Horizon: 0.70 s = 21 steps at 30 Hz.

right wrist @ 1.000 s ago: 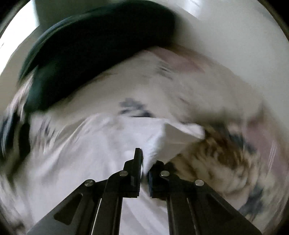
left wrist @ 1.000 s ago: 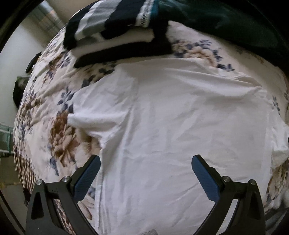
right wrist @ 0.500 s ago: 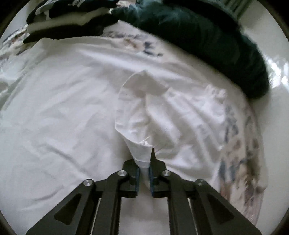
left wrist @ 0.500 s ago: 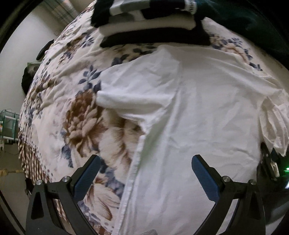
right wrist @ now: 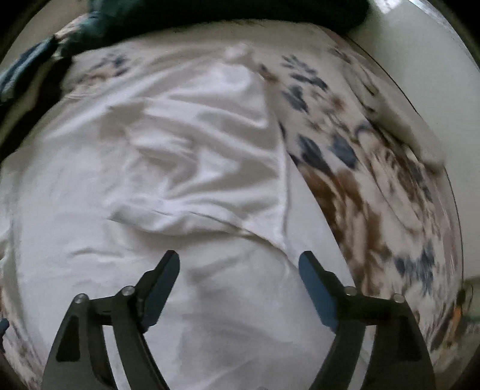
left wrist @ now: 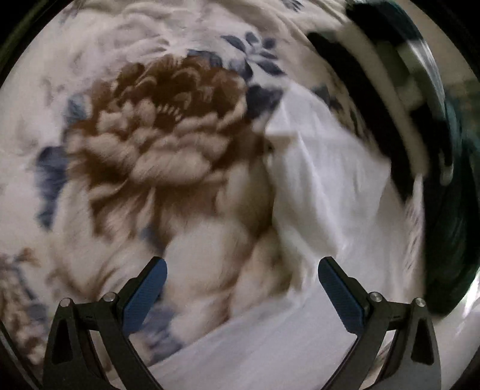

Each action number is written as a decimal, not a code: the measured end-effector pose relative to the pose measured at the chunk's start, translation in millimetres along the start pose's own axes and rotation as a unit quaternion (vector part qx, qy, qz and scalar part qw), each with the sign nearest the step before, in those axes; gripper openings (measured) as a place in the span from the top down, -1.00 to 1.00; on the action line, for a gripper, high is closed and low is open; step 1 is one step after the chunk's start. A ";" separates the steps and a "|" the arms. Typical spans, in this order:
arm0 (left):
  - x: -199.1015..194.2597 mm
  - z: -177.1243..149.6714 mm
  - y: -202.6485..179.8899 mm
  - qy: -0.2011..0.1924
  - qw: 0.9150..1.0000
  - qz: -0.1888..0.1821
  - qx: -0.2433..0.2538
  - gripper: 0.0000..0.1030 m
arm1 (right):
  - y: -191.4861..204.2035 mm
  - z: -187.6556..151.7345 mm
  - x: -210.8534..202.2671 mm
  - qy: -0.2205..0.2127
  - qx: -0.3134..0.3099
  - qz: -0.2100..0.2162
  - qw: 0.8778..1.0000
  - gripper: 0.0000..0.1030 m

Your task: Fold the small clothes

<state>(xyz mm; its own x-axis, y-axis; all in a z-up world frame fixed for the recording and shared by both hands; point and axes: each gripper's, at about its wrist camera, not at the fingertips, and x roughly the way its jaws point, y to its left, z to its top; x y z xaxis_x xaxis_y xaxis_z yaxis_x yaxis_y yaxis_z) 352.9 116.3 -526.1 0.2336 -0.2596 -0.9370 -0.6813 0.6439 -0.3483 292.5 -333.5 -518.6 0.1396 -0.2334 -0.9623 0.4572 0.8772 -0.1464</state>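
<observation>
A white T-shirt (right wrist: 180,186) lies spread on a floral bedspread (right wrist: 375,180). In the right wrist view its right sleeve (right wrist: 216,144) is folded over onto the body. My right gripper (right wrist: 240,270) is open and empty just above the shirt's body, below the folded sleeve. In the left wrist view, which is blurred, the shirt (left wrist: 324,186) shows at right and bottom. My left gripper (left wrist: 241,276) is open and empty over the floral bedspread (left wrist: 156,144), beside the shirt's left edge.
A stack of folded dark and white clothes (left wrist: 399,99) lies beyond the shirt in the left wrist view. A dark green blanket (right wrist: 210,15) lies along the far edge. A pale wall (right wrist: 420,54) runs along the bed's right side.
My right gripper has let go of the sleeve, opened and pulled back; the sleeve now lies on the shirt. My left gripper has swung left over the bedspread toward the shirt's edge.
</observation>
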 end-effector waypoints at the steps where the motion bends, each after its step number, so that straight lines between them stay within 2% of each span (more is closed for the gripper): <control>1: 5.5 6.0 -1.8 0.000 1.000 -0.010 -0.006 -1.00 | -1.7 -1.2 3.1 0.004 0.005 -0.009 1.000 -0.63; 3: 15.6 17.4 -14.7 -0.011 1.000 -0.014 0.011 -1.00 | -4.5 -5.6 10.5 0.010 0.012 -0.031 0.999 -0.63; 4: 18.1 18.8 -20.1 -0.017 1.000 -0.011 0.022 -0.99 | -0.9 12.2 10.6 0.010 0.012 -0.037 0.999 -0.63; 5: 21.8 21.1 -28.8 -0.027 0.999 -0.004 0.041 -0.86 | 0.1 12.7 11.3 0.009 0.011 -0.042 0.999 -0.63; 7: 24.8 22.2 -43.1 -0.048 0.996 0.007 0.078 -0.41 | 0.3 18.6 13.1 0.006 0.007 -0.048 0.999 -0.63; 8: 24.7 22.7 -47.7 -0.056 0.994 0.005 0.091 0.13 | 1.8 18.1 11.7 0.006 0.005 -0.045 0.999 -0.63; 9: 24.5 24.0 -52.3 -0.060 0.993 -0.002 0.106 0.77 | 5.1 19.6 8.7 0.006 0.003 -0.037 0.999 -0.64; 10: 24.4 25.7 -56.7 -0.060 0.991 -0.006 0.117 0.86 | 5.8 24.5 9.7 0.005 0.001 -0.033 0.999 -0.63; 13: 12.5 23.0 -69.8 -0.085 0.985 -0.008 0.149 0.90 | 16.9 27.1 -2.8 0.000 -0.009 -0.020 1.000 -0.64; 15: -0.7 13.3 -84.5 -0.111 0.976 -0.005 0.188 0.91 | 21.5 27.1 -9.2 -0.006 -0.016 -0.010 1.000 -0.64; 18: -20.3 -7.4 -113.2 -0.154 0.954 0.003 0.258 0.92 | 24.8 28.7 -14.7 -0.007 -0.023 0.007 1.000 -0.64; 21: -22.7 -40.5 -148.2 -0.165 0.931 0.003 0.327 0.92 | 22.6 30.3 -16.1 -0.007 -0.017 0.012 1.000 -0.64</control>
<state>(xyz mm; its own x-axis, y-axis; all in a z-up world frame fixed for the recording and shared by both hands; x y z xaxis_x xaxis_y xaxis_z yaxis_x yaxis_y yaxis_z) 420.5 -2.4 -452.1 0.5045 -0.0883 -0.8589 -0.1416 0.9728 -0.1832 327.2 -322.6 -499.5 0.1623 -0.2172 -0.9625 0.4230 0.8966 -0.1310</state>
